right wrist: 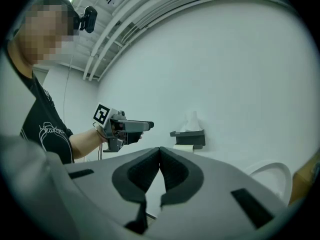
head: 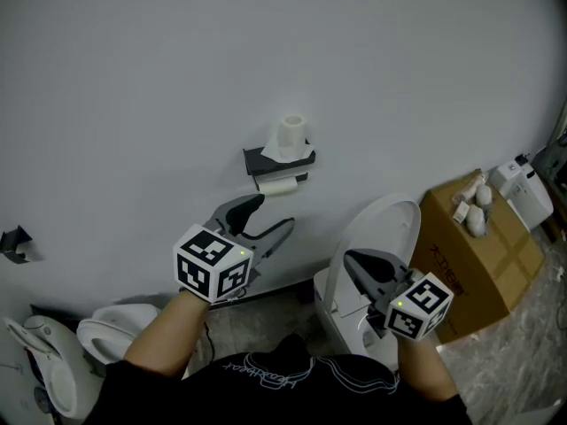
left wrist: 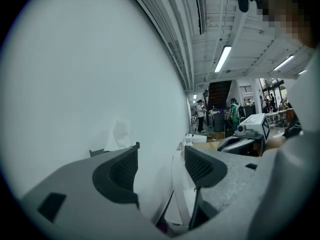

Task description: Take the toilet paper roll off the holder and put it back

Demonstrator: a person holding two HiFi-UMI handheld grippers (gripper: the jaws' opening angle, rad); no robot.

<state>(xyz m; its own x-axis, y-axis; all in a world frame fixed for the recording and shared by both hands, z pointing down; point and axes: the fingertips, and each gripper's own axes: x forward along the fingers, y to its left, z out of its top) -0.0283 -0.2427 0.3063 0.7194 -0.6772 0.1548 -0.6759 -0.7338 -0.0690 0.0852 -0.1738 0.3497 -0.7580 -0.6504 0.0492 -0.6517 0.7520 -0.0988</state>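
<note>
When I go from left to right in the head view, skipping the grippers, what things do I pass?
Small black wall fitting → white toilet bowl → toilet paper holder → toilet with raised lid → cardboard box → white machine.

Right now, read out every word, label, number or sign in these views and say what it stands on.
No text here is legible.
Black shirt: a line of pale cursive script, too blurred to read.
Cardboard box: dark print on its side, too small to read.
Marker cubes: black-and-white square patterns only, no letters or numbers.
</note>
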